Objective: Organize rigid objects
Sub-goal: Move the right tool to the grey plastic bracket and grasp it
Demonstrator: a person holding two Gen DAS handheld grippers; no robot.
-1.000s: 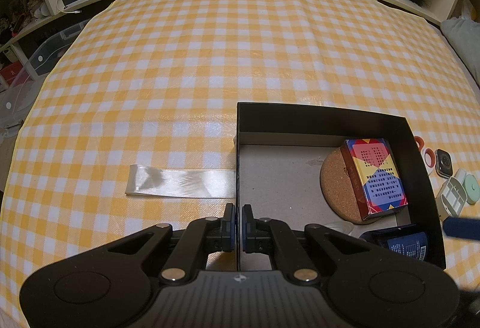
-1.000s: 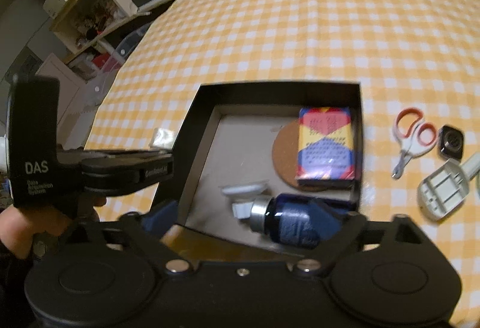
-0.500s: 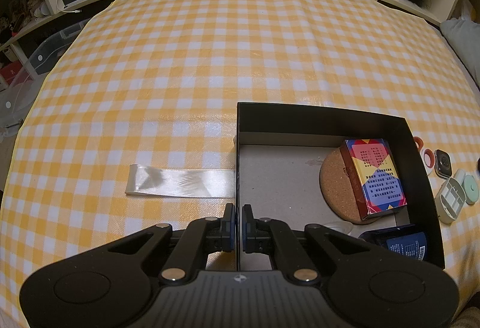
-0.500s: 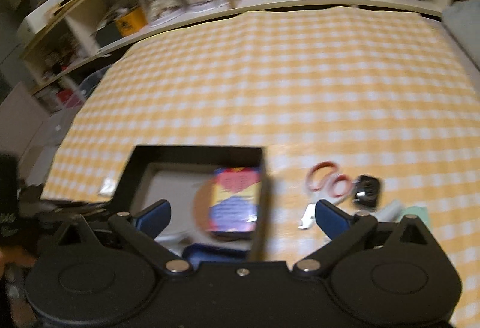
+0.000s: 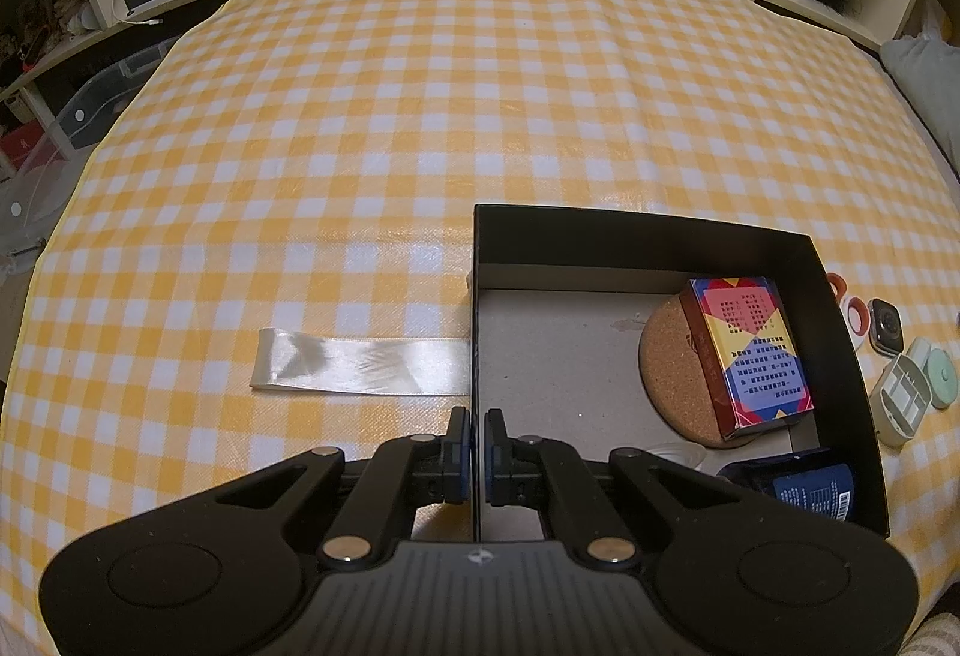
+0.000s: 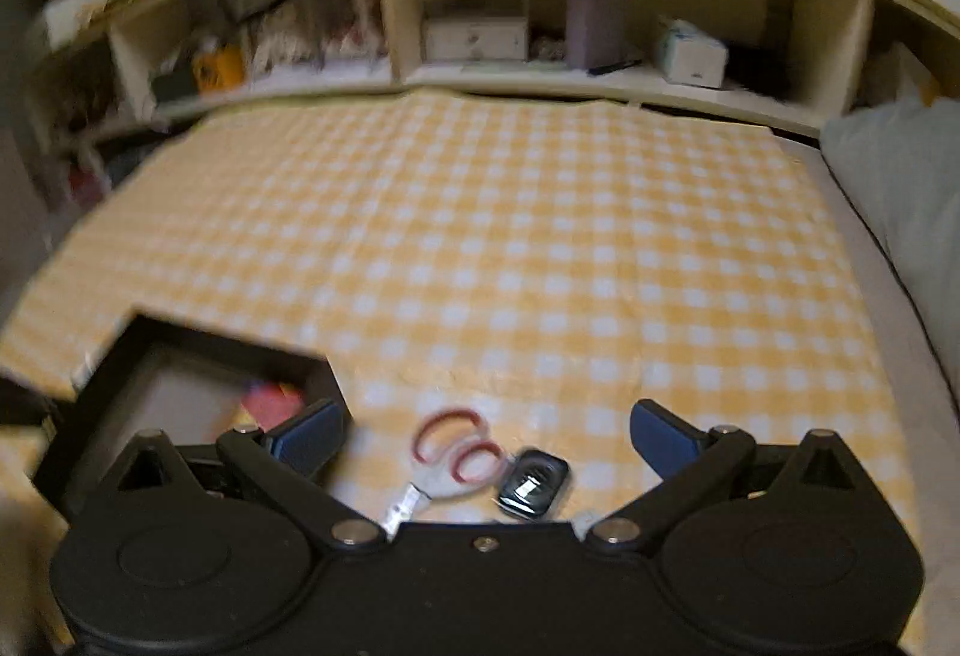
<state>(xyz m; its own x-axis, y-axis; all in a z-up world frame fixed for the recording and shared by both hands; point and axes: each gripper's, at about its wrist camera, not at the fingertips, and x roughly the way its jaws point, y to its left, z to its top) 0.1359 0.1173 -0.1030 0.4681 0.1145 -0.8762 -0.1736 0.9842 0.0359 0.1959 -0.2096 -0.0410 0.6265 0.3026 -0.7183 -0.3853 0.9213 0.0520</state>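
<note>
L gripper (image 5: 478,437) clamped on black box (image 5: 654,236) left wall | R gripper (image 6: 489,431) wide, holding nothing, above scissors (image 6: 447,455) + watch (image 6: 533,482) on cloth right of box | card pack (image 5: 750,350), cork coaster (image 5: 672,356), blue bottle (image 5: 804,488) in box

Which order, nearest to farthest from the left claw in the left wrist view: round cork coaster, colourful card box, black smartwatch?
From the left claw, clamped on the black box's left wall:
1. Round cork coaster, inside the box, right of centre.
2. Colourful card box, resting on the coaster's right part.
3. Black smartwatch, outside the box, on the cloth, far right.
</note>
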